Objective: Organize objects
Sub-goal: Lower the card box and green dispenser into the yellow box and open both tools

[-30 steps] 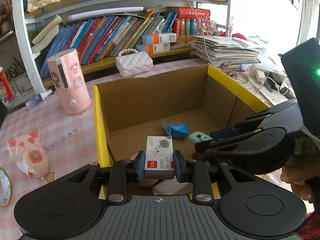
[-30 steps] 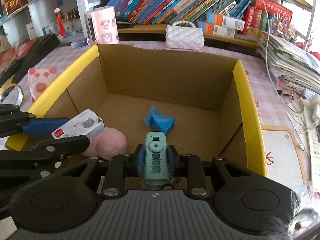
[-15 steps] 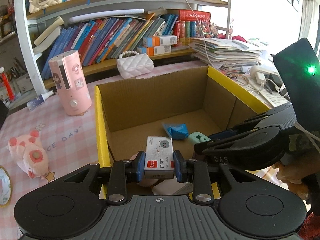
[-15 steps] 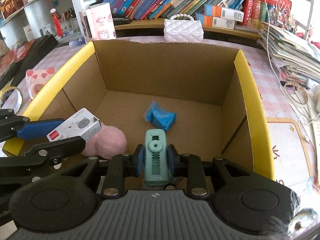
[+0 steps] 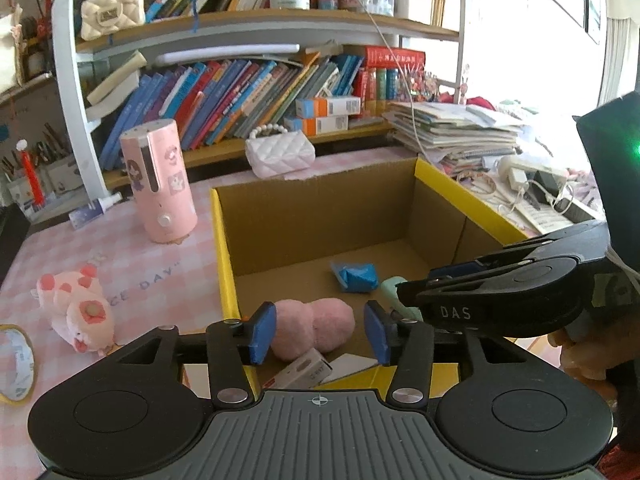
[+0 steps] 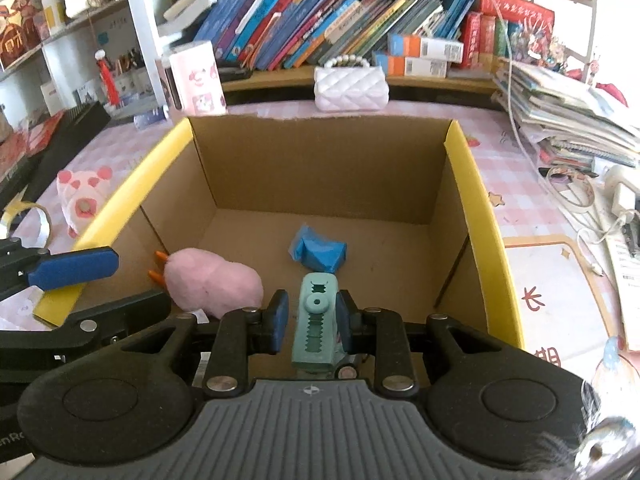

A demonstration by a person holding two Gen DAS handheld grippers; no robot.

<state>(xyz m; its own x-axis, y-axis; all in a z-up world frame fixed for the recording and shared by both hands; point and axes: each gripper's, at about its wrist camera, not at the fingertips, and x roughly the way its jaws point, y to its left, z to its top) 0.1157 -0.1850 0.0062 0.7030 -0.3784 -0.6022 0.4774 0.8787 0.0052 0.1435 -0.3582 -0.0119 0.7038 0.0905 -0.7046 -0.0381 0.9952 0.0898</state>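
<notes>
The right hand-held gripper (image 5: 404,304) reads "DAS"; the pink checked tablecloth (image 5: 132,256) reads "CE DAY".
</notes>
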